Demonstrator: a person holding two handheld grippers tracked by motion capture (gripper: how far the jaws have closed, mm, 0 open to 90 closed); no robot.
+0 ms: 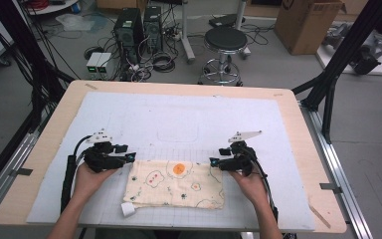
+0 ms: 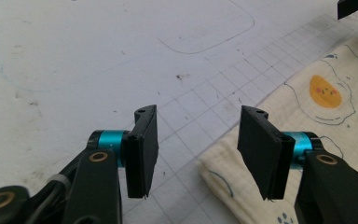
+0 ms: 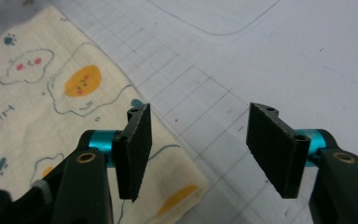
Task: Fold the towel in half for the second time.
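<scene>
Cloth point(image 1: 175, 183) is flanked — left gripper point(image 1: 129, 158) at nine o'clock, right gripper point(image 1: 213, 162) at three — both released, nothing grasped.

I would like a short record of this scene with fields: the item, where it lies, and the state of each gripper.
item: cloth, cream with fried-egg prints, folded
place: near edge of the white mat, flat
left gripper: at the cloth's far left corner, jaws open, nothing gripped
right gripper: at the cloth's far right corner, jaws open, nothing gripped
</scene>
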